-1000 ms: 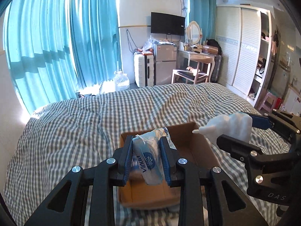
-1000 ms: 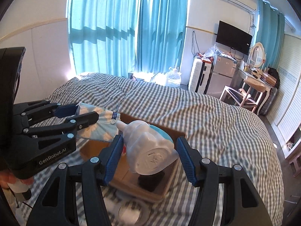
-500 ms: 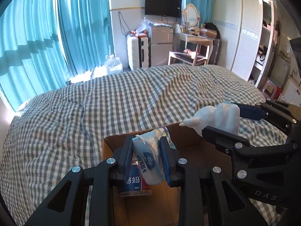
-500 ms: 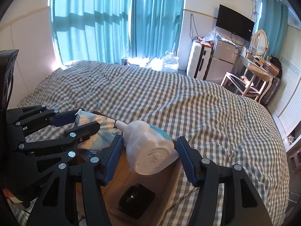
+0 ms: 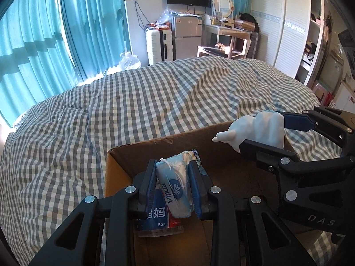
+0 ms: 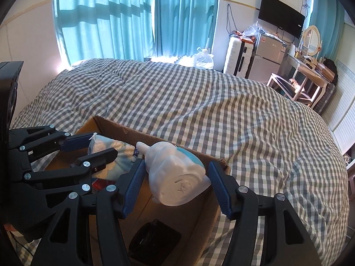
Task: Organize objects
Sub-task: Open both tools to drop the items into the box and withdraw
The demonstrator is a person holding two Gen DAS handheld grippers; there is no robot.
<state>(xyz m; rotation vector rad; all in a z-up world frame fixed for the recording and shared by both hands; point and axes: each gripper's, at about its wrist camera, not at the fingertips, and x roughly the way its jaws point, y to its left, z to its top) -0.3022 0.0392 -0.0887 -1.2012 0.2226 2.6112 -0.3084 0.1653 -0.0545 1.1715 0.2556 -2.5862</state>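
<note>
An open cardboard box (image 5: 142, 148) sits on the checked bed; it also shows in the right wrist view (image 6: 115, 128). My left gripper (image 5: 174, 184) is shut on a Vinda tissue pack (image 5: 175, 186) and holds it low inside the box, above a blue packet (image 5: 158, 216) on the box floor. My right gripper (image 6: 177, 186) is shut on a white plastic bottle (image 6: 175, 177) and holds it over the box's right part. The bottle (image 5: 259, 130) and the tissue pack (image 6: 111, 148) each show in the other view.
A black object (image 6: 153, 241) lies on the box floor under the bottle. The checked bedcover (image 5: 155, 97) spreads around the box. Teal curtains (image 5: 55, 33), a suitcase and small fridge (image 5: 186, 35), a dressing table and a wardrobe stand beyond the bed.
Both grippers have moved down and forward over the box with their loads. The tissue pack now sits down between the box walls and the bottle hangs over the box.
</note>
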